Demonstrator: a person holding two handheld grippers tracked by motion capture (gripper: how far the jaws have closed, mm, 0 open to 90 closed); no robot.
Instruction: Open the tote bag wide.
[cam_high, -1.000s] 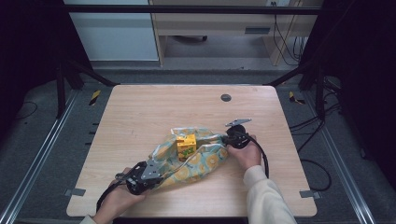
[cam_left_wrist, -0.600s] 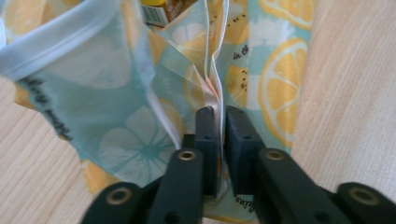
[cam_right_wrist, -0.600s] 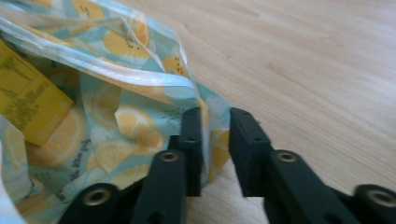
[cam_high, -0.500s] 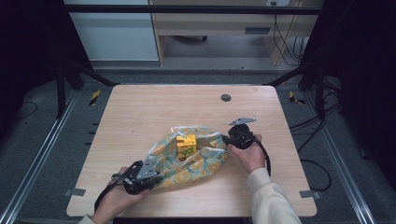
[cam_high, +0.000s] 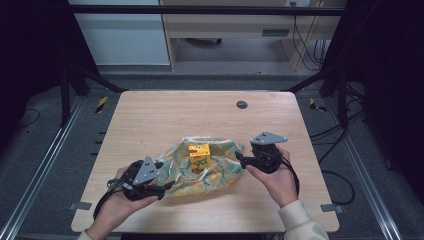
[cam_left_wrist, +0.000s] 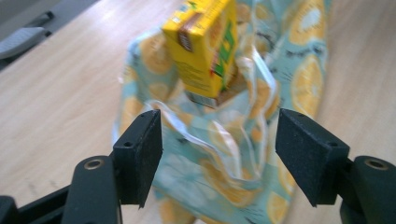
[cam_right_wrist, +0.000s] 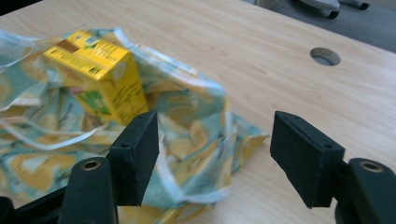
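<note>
A teal bag printed with orange slices (cam_high: 205, 172) lies crumpled on the wooden table (cam_high: 165, 120), and a yellow carton (cam_high: 199, 156) stands in its open mouth. My left gripper (cam_high: 167, 186) hovers at the bag's near-left end. Its jaws have just been opening and stand wide, with the bag's edge (cam_left_wrist: 210, 154) loose between them and the yellow carton (cam_left_wrist: 205, 44) beyond. My right gripper (cam_high: 238, 159) is at the bag's right end. Its jaws have also just been opening; the bag's corner (cam_right_wrist: 201, 154) lies below them, untouched, with the yellow carton (cam_right_wrist: 100, 74) to the left.
A round cable hole (cam_high: 242, 104) sits near the table's far edge. Black frame posts stand at the table's back corners. Cables trail from both grippers toward the near edge.
Both grippers were shut on the bag's ends and have opened and let go. Both hands rose, and the right one drew away to the right. The bag settled onto the table.
</note>
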